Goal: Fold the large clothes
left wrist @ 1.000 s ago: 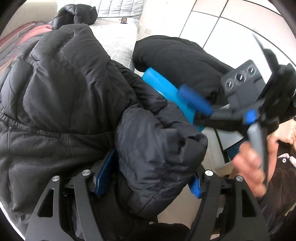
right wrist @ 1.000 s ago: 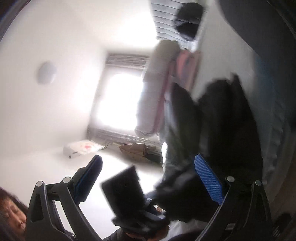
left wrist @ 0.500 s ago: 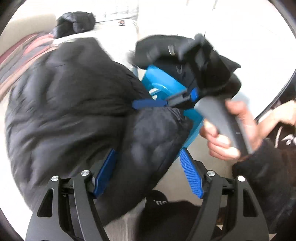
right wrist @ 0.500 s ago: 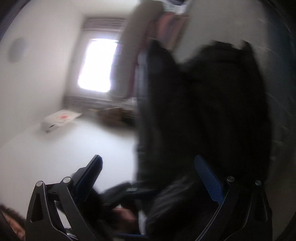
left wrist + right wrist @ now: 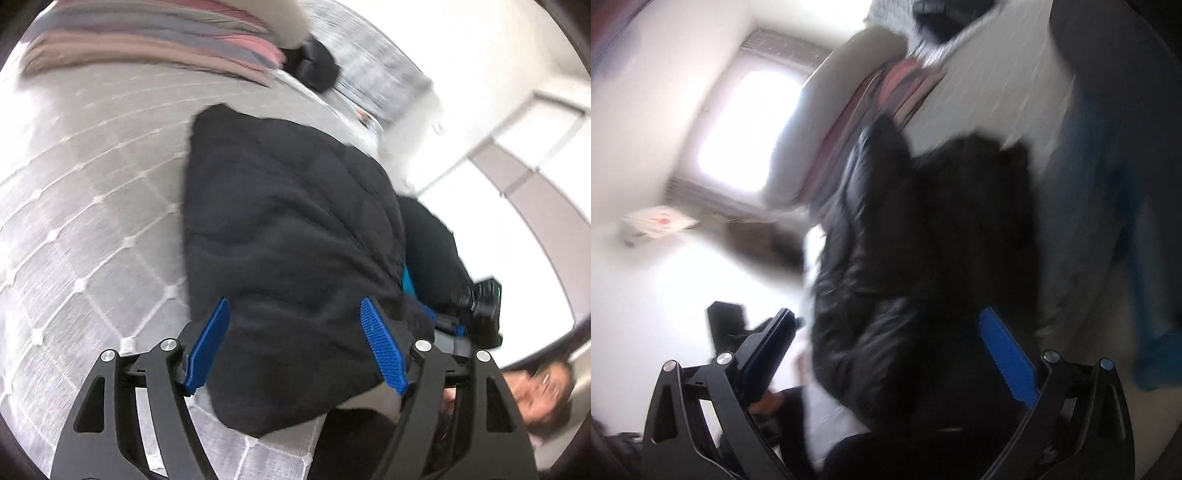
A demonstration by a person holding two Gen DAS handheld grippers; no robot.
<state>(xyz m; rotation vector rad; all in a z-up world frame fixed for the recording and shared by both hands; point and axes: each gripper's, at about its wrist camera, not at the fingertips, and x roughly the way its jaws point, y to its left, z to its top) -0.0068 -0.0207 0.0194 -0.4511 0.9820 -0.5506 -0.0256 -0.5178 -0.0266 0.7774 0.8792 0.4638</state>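
A black puffy jacket (image 5: 288, 229) lies folded into a compact block on the grey quilted bed (image 5: 92, 221). My left gripper (image 5: 295, 345) hovers over its near end. The jaws are opening, and the blue pads (image 5: 208, 343) stand apart from the fabric on either side, not pressing it. In the blurred right wrist view the same jacket (image 5: 923, 240) fills the middle. My right gripper (image 5: 888, 356) stands wide open before it, gripping nothing. The right gripper's black body (image 5: 484, 306) shows past the jacket's right edge.
A striped pink and grey blanket (image 5: 166, 48) and another black garment (image 5: 314, 68) lie at the far end of the bed. A blue object (image 5: 408, 284) under dark clothing (image 5: 432, 243) stands beside the bed. White floor lies to the right. A person (image 5: 543, 398) is at lower right.
The jacket's bulky sleeve fold that sat between my left jaws now lies flat on the jacket. The left view has swung and rolled over the bed. The right view has tilted.
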